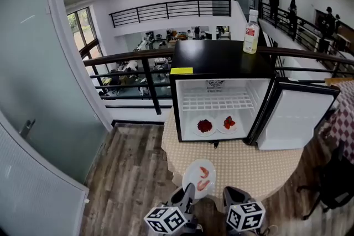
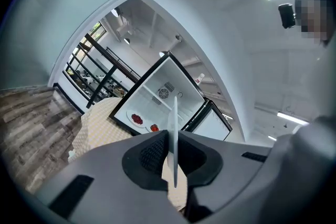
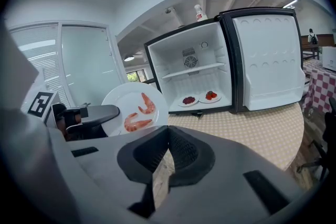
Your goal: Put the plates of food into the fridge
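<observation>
A white plate with two shrimps (image 1: 199,177) hangs over the near edge of the round table, my left gripper (image 1: 189,195) shut on its near rim. In the left gripper view the plate (image 2: 174,123) shows edge-on, pinched between the pads of the left gripper (image 2: 172,153). In the right gripper view the shrimp plate (image 3: 135,110) floats at the left, with the left gripper (image 3: 86,115) on it. My right gripper (image 1: 237,200) is beside it, shut and empty (image 3: 168,145). The small black fridge (image 1: 221,58) stands open, with two plates of red food (image 1: 204,126) (image 1: 228,123) on its floor.
The fridge door (image 1: 293,116) swings out to the right. A wire shelf (image 1: 218,101) spans the fridge above the two plates. A bottle (image 1: 251,32) stands on the fridge top. The table carries a beige dotted cloth (image 1: 243,166). A black railing (image 1: 127,58) runs behind.
</observation>
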### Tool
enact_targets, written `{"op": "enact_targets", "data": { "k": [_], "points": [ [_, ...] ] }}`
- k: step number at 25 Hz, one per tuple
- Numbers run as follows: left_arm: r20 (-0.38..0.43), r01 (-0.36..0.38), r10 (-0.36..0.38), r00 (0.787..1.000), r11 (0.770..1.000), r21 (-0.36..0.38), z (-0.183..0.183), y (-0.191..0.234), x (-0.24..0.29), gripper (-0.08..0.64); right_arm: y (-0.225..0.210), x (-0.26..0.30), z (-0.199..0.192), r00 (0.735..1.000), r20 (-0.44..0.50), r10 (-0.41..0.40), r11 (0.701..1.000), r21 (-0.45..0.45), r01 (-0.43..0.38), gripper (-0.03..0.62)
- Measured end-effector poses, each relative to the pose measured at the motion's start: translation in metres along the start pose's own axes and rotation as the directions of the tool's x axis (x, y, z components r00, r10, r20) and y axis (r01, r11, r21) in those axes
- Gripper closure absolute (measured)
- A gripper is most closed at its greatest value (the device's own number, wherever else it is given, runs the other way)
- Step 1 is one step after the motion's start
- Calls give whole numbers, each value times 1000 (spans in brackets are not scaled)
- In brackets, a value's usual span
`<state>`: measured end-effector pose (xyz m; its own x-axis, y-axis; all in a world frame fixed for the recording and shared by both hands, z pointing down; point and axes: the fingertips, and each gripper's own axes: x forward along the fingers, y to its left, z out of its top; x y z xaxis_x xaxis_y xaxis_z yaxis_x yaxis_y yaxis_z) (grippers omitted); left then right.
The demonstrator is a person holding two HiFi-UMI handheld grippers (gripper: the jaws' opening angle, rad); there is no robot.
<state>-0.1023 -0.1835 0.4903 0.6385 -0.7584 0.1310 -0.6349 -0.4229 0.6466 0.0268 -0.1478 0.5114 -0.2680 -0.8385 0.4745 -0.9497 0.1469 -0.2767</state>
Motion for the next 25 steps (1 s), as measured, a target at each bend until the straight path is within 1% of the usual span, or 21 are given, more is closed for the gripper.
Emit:
{"op": "enact_targets", "data": {
  "k": [3, 5, 10, 15, 21, 25],
  "points": [
    [-7, 22, -22, 1000, 999, -42, 5, 7, 10, 531, -2, 10, 1, 1000, -3, -18, 1000, 12, 18, 577],
    [-13, 29, -30, 999, 998, -55, 7, 10, 14, 531, -2, 14, 0, 1000, -9, -24, 1000, 17, 25, 577],
    [-37, 38, -40, 999, 997, -67, 9, 14, 25, 531, -3, 18, 2, 999, -17, -41, 999, 27, 41, 575],
    [-50, 52, -55, 997, 997, -61, 9, 11, 35, 531, -15, 27, 5, 998, -27, -50, 998, 43, 51, 577],
    [-23, 30, -32, 999, 998, -62, 24, 16, 61, 531, -30, 53, 27, 999, -24, -22, 999, 33, 22, 577],
    [4, 32, -32, 999, 997, -65, 39, 12, 90, 531, -49, 71, 52, 1000, -17, -10, 1000, 13, 11, 575]
  ]
}}
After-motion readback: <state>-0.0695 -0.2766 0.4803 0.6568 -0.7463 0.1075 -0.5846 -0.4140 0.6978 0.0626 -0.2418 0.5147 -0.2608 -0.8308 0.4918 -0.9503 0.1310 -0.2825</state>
